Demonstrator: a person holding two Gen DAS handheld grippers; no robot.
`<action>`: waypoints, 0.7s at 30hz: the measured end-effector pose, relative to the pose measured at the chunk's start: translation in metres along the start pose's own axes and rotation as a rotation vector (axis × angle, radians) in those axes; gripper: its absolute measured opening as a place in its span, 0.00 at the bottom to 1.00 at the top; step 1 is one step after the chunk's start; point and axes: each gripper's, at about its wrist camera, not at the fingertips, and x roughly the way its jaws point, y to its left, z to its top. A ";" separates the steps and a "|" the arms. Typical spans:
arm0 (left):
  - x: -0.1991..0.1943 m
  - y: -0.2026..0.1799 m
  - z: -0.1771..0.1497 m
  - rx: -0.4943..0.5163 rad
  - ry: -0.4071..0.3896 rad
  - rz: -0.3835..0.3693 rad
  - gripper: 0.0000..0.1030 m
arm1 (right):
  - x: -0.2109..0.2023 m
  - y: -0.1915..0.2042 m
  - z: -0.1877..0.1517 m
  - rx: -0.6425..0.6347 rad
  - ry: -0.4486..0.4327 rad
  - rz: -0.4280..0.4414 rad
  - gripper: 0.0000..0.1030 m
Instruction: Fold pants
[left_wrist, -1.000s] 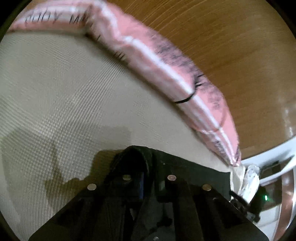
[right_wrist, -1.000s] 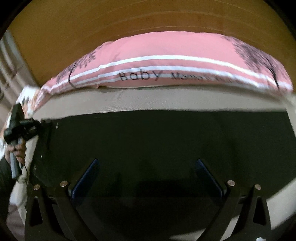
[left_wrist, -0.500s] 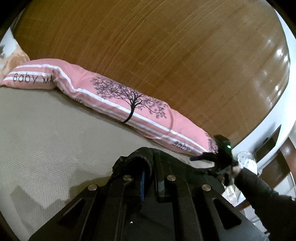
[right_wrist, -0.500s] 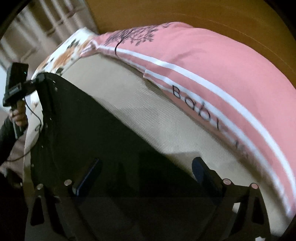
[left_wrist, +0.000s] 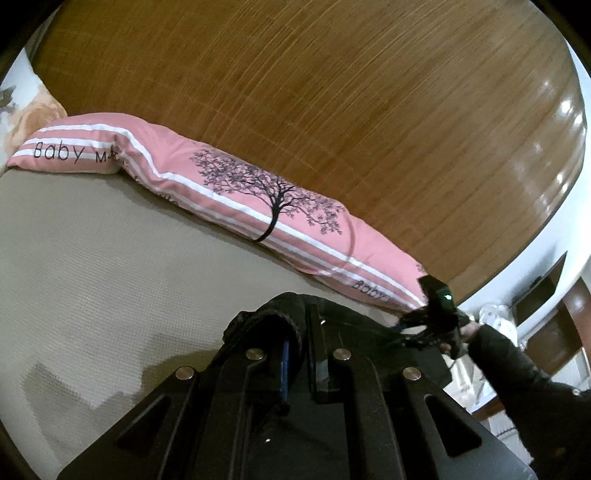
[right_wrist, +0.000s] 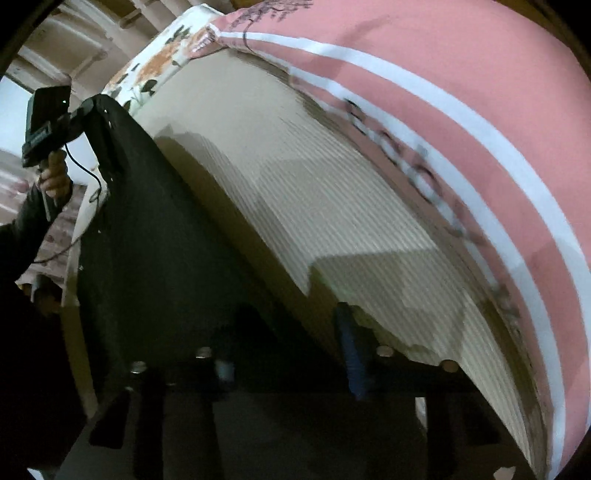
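Our left gripper (left_wrist: 299, 339) is pinching a bunched corner of the black pants (left_wrist: 273, 317), lifting it at lower centre of its view.

Our right gripper (right_wrist: 288, 354) is closing its jaws over the pants' dark edge at the bottom of its own view; we cannot tell whether the pads are pressing yet. The pants are stretching between both tools across the beige bed cover (left_wrist: 92, 266). Beyond, a pink pillow (left_wrist: 236, 192) is lying along the wooden headboard (left_wrist: 332, 92).
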 end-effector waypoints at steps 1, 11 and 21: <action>0.002 0.001 0.001 -0.001 0.007 0.008 0.07 | -0.001 0.001 -0.004 0.007 0.003 -0.025 0.20; -0.004 -0.019 -0.001 0.090 0.014 0.112 0.07 | -0.054 0.094 -0.043 0.046 -0.181 -0.407 0.07; -0.090 -0.068 -0.058 0.271 0.049 0.061 0.08 | -0.091 0.217 -0.146 0.134 -0.317 -0.656 0.06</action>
